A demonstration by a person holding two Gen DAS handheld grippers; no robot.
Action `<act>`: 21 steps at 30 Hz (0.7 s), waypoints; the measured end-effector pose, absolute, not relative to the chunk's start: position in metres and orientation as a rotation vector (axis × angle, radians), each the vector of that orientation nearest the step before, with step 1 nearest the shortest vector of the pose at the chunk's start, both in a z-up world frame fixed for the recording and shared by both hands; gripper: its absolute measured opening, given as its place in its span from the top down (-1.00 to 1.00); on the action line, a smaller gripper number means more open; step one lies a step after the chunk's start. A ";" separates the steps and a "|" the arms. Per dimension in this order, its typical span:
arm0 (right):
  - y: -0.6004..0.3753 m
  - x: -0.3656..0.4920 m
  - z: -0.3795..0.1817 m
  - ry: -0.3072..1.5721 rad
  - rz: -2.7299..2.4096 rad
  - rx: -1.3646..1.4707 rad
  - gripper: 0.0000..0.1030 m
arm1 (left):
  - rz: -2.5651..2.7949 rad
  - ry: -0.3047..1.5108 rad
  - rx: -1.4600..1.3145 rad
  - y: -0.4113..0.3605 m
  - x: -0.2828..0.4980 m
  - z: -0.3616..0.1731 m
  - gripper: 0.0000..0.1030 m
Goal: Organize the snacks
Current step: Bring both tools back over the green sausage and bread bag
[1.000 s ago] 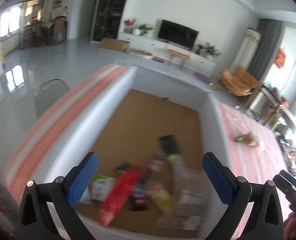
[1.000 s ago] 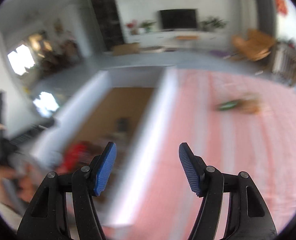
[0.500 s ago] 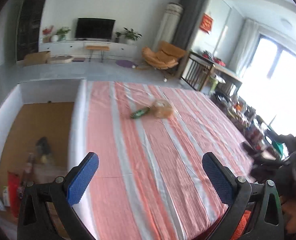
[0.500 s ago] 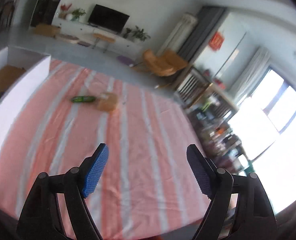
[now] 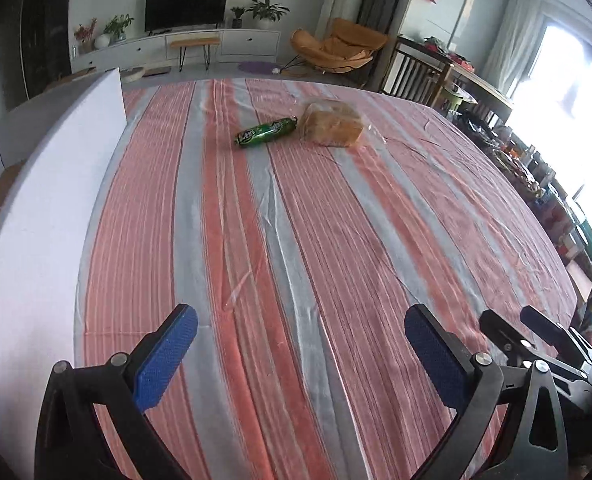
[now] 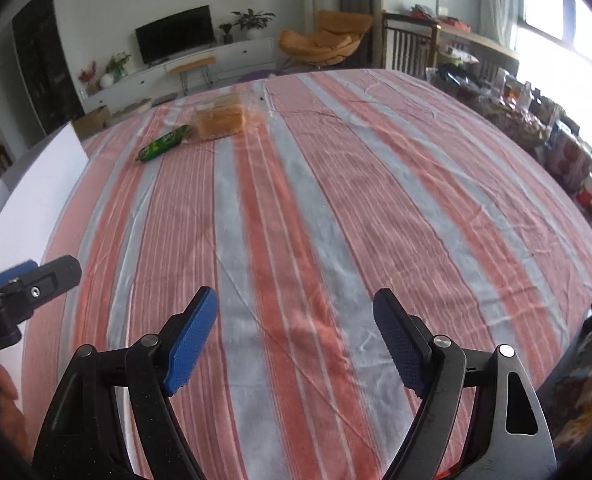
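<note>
A green snack tube [image 5: 266,132] and a bagged loaf of bread [image 5: 332,123] lie side by side at the far end of the striped tablecloth; both also show in the right wrist view, the tube [image 6: 163,144] and the bread [image 6: 219,121]. My left gripper [image 5: 301,350] is open and empty over the near part of the table. My right gripper [image 6: 296,338] is open and empty too, and it shows at the lower right of the left wrist view [image 5: 536,332]. Both grippers are far from the two snacks.
A white-walled box [image 5: 44,216] stands along the table's left side; its contents are hidden. The table [image 6: 336,216] has a pink and grey striped cloth. Cluttered shelves and a bright window lie past the right edge.
Both grippers have swung right, away from the box with its snacks, and now face the striped table. The green tube and the bread have come into clear view.
</note>
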State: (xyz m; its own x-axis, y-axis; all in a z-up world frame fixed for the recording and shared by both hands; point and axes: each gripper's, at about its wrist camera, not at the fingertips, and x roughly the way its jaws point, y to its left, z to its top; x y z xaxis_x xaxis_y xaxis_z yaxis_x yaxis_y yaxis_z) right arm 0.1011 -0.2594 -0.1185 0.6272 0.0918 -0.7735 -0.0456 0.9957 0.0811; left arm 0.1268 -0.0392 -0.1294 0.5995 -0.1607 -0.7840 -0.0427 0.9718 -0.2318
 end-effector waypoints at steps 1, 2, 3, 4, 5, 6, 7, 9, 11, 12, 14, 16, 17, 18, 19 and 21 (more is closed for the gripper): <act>-0.264 0.102 -0.119 0.891 0.066 0.075 -0.61 | -0.054 0.935 -0.247 -0.040 0.134 -0.135 -0.99; -0.270 0.103 -0.120 0.891 0.050 0.097 -0.61 | -0.047 0.938 -0.257 -0.041 0.139 -0.139 -0.99; -0.274 0.106 -0.122 0.893 0.038 0.113 -0.61 | -0.043 0.942 -0.265 -0.041 0.143 -0.143 -0.99; -0.277 0.108 -0.126 0.894 0.027 0.126 -0.61 | -0.037 0.946 -0.269 -0.042 0.147 -0.146 -0.99; -0.280 0.108 -0.129 0.897 0.015 0.139 -0.61 | -0.037 0.944 -0.270 -0.043 0.149 -0.148 -0.99; -0.281 0.109 -0.131 0.903 0.007 0.146 -0.61 | -0.041 0.942 -0.266 -0.044 0.150 -0.149 -0.99; -0.281 0.109 -0.133 0.908 0.003 0.152 -0.61 | -0.043 0.940 -0.254 -0.045 0.152 -0.150 -0.99; -0.282 0.111 -0.133 0.906 0.005 0.157 -0.61 | -0.040 0.939 -0.223 -0.047 0.155 -0.153 -0.99; -0.283 0.111 -0.133 0.904 -0.005 0.158 -0.61 | -0.035 0.947 -0.201 -0.049 0.157 -0.157 -0.99; -0.284 0.110 -0.134 0.907 -0.007 0.162 -0.61 | -0.034 0.952 -0.203 -0.048 0.159 -0.159 -0.99; -0.286 0.111 -0.136 0.914 -0.013 0.171 -0.61 | -0.027 0.963 -0.220 -0.044 0.160 -0.164 -0.99; -0.288 0.111 -0.137 0.920 -0.020 0.179 -0.61 | -0.017 0.980 -0.229 -0.040 0.162 -0.170 -0.99; -0.289 0.111 -0.137 0.923 -0.022 0.181 -0.61 | -0.013 0.989 -0.235 -0.038 0.162 -0.173 -0.99; -0.289 0.111 -0.138 0.925 -0.026 0.182 -0.61 | -0.014 0.970 -0.223 -0.038 0.160 -0.173 -0.99; -0.289 0.111 -0.138 0.926 -0.028 0.181 -0.61 | -0.006 0.971 -0.208 -0.038 0.160 -0.174 -0.99; -0.288 0.111 -0.138 0.928 -0.029 0.174 -0.61 | 0.006 0.972 -0.189 -0.038 0.160 -0.176 -0.99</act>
